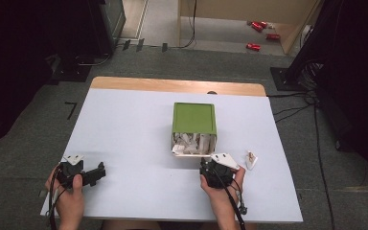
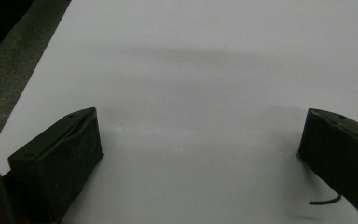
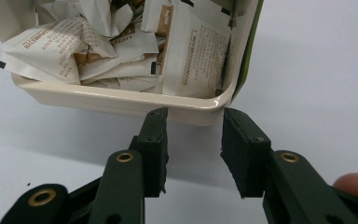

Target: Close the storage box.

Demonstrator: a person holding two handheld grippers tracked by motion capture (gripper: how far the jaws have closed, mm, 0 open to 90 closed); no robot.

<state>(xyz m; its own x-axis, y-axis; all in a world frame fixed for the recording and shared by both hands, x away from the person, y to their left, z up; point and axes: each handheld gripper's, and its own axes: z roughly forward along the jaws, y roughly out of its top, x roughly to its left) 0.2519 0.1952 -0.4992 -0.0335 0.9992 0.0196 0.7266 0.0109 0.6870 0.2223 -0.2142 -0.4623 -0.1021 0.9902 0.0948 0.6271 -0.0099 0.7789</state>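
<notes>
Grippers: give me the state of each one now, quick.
Left gripper: open, nothing between its jaws.
Right gripper: open, empty, at the box rim.

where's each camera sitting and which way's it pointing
High view: above the person's side, looking forward and down on the table; both hands, left gripper and right gripper show.
Left gripper view: on the left gripper, looking along its wide-open jaws over bare table.
Right gripper view: on the right gripper, jaws apart, facing the box of packets.
Shared: high and right gripper views both show the box.
</notes>
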